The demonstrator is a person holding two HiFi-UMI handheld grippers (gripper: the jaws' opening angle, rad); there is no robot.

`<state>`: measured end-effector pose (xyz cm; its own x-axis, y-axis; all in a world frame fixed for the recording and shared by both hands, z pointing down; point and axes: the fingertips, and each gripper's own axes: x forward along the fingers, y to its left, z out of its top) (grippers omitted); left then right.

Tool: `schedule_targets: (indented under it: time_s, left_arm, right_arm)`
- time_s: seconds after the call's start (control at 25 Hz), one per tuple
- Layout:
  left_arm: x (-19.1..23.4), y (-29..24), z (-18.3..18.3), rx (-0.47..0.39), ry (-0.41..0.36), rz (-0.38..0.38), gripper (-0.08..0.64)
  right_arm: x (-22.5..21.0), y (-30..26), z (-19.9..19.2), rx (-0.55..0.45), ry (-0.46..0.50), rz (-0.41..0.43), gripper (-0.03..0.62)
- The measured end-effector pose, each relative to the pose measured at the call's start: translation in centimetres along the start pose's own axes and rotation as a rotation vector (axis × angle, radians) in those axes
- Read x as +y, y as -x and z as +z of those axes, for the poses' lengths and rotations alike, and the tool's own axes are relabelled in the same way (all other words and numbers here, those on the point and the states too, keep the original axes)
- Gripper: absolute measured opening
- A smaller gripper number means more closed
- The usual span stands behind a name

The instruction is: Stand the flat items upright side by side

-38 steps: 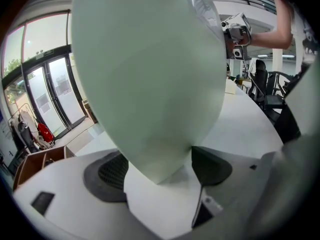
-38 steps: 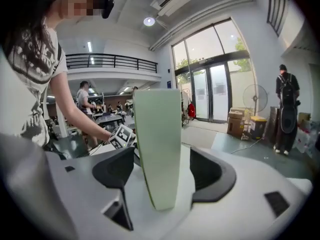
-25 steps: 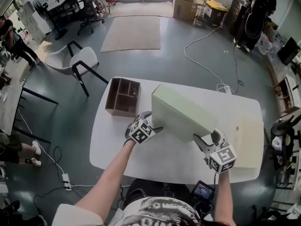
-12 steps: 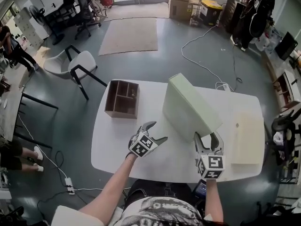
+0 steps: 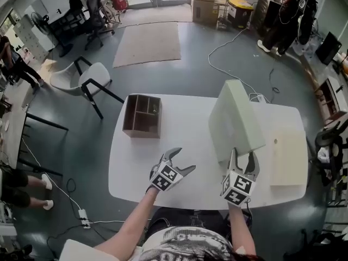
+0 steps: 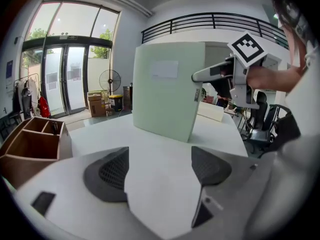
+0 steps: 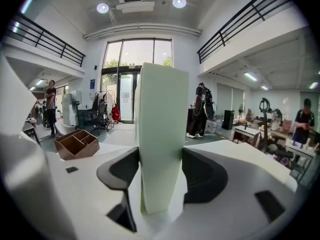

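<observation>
Two items: green panel (image 5: 235,121) upright, clamped by the right gripper (image 5: 243,155); cream panel (image 5: 288,159) flat on the table (image 5: 136,170) just to its right, farthest from the open, empty left gripper (image 5: 182,160).

Your pale green box (image 5: 236,118) stands upright at two o'clock on the surface (image 5: 163,162) — near end pinched in your right tongs (image 5: 242,159); the cream box (image 5: 288,159) lies flat at three o'clock.

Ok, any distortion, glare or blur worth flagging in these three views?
Head view: sharp, evenly lit, the white table bows at its edges. Left gripper view: strong fisheye with black corners, glass doors bright with daylight. Right gripper view: same fisheye, ceiling lights flare, the green panel is crisp.
</observation>
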<state>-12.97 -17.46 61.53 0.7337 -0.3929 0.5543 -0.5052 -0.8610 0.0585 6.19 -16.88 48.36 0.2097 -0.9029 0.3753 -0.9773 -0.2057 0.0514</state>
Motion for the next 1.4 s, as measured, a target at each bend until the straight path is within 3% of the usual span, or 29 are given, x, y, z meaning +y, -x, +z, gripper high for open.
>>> schedule_targets:
  time_s: [0.48, 0.64, 0.88, 1.4]
  left_arm:
    - [-0.4, 1.2, -0.2, -0.011, -0.023, -0.015, 0.397]
    - [-0.7, 1.5, -0.5, -0.006, -0.014, -0.014, 0.397]
    - [-0.4, 1.9, -1.0, -0.007, 0.004, -0.005, 0.397]
    - [-0.6, 1.4, 0.0, -0.033, -0.006, -0.007, 0.397]
  right_arm:
    - [3.1, 0.5, 0.0, -0.004, -0.009, -0.169, 0.275]
    - [3.7, 0.7, 0.1, -0.002, -0.010, -0.169, 0.275]
    - [4.1, 0.7, 0.1, 0.056, -0.102, -0.185, 0.273]
    - [4.5, 0.7, 0.0, 0.047, -0.089, -0.157, 0.276]
